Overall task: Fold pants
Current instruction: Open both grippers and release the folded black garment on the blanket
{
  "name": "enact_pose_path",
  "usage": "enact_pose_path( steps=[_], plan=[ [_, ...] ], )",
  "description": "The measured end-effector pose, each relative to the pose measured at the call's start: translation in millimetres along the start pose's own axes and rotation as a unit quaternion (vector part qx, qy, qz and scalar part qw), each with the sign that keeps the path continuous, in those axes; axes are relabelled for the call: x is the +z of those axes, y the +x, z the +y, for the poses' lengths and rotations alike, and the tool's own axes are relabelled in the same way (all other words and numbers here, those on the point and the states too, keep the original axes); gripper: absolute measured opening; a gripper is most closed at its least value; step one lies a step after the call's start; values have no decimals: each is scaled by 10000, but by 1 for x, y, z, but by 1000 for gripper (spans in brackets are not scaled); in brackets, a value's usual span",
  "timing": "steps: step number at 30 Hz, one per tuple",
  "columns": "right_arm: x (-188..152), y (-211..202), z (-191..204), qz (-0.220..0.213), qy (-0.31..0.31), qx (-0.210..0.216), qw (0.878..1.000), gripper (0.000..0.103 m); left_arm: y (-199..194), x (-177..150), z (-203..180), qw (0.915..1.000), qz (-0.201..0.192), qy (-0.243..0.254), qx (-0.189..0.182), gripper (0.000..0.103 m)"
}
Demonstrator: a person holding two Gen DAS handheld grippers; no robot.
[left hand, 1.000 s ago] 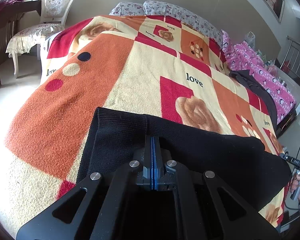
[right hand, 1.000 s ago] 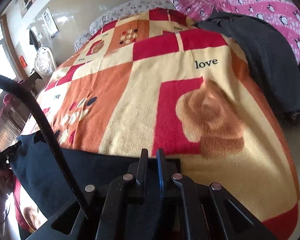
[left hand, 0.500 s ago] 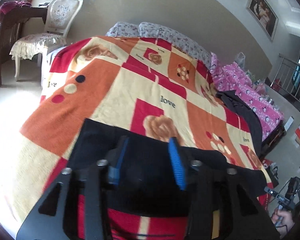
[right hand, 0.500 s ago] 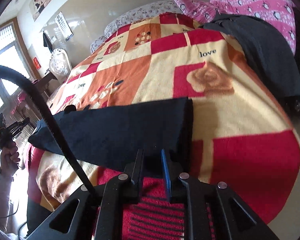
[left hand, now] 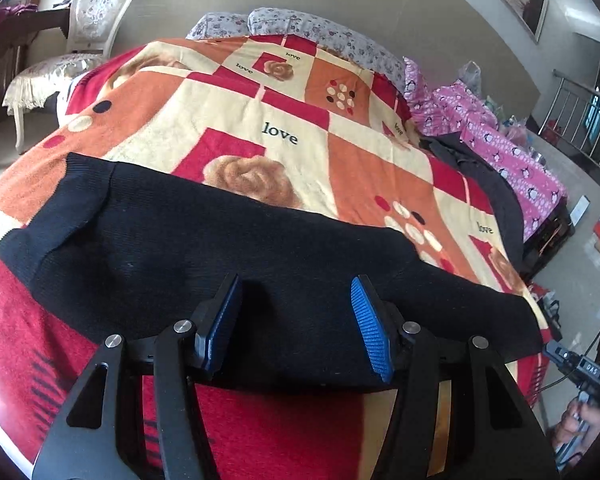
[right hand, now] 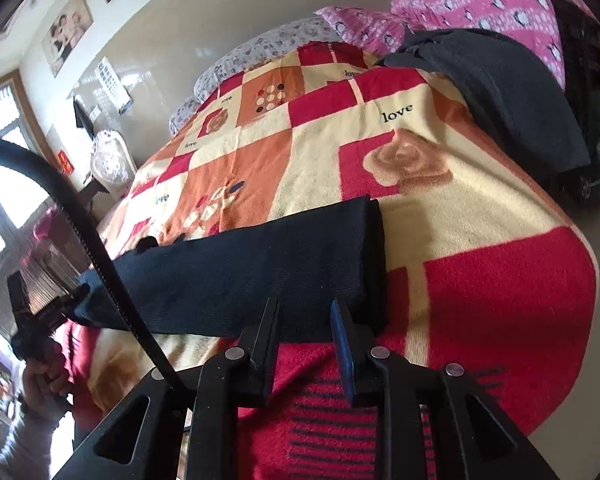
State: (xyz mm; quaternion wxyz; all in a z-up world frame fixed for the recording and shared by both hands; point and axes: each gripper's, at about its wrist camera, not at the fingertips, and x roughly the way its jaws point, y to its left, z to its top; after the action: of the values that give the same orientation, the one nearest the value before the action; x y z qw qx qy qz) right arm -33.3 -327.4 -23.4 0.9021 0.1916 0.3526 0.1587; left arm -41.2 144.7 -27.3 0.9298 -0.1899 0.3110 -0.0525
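- Pants (left hand: 228, 248) lay flat in a long dark strip across the near end of the bed, on top of the blanket (left hand: 260, 120).
- They already looked folded, since one end showed a thick doubled edge in the right view.
- The left gripper (left hand: 296, 320) had its blue pads wide apart, with nothing pinched between them; it sat over the near edge of the pants.
- The right gripper (right hand: 306, 336) was opening, its fingers only a little apart, and no cloth was between them.
- I think the step was letting go and getting ready for the next fold.
- To do it well, each gripper should take one end of the strip by the edge, and both should lift together so the cloth stays even.
- The near edge of the pants lay close to the edge of the bed, so a pull that way could drag them off.
- Past the pants the blanket was bare and wide, so there was lots of room to fold forward.
- A dark gray cloth (right hand: 500, 92) lay far off by the pink bedding (left hand: 500, 136), well out of the way.
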Motion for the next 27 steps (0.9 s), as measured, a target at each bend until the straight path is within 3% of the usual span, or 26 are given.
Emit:
enact_pose_path(
  steps=[3, 6, 8, 10, 14, 20, 22, 24, 25, 27],
  plan=[
    [-11, -12, -6, -21, 317, -60, 9995, 33, 7, -7, -20, 9994, -78, 319, -119, 56],
    [-18, -8, -16, 23, 571, -121, 9983, 36, 24, -14, -34, 9968, 108, 719, 332, 56],
    [-22, -1, -27, 87, 892, 32, 9960, 36, 23, -15, -36, 9965, 78, 759, 353, 58],
    [-27, -3, -38, -112, 1227, 284, 9920, 37, 23, -15, -29, 9978, 64, 624, 197, 58],
    [-30, -4, -55, -437, 1940, 777, 9769, 40, 22, -14, -19, 9994, 29, 334, -62, 58],
    [-26, 11, -70, -666, 2682, 1451, 9500, 41, 21, -17, -26, 9989, 33, 454, 83, 58],
    [-22, 14, -58, -557, 2291, 1449, 9609, 41, 21, -17, -26, 9989, 34, 450, 78, 58],
    [-19, 10, -50, -664, 1770, 994, 9769, 34, 22, -16, -26, 9990, 30, 433, 63, 58],
    [-20, 7, -52, -820, 1759, 813, 9776, 29, 22, -16, -26, 9991, 28, 428, 64, 58],
    [-24, 8, -53, -849, 1862, 894, 9748, 27, 22, -16, -25, 9990, 33, 441, 80, 58]
  ],
)
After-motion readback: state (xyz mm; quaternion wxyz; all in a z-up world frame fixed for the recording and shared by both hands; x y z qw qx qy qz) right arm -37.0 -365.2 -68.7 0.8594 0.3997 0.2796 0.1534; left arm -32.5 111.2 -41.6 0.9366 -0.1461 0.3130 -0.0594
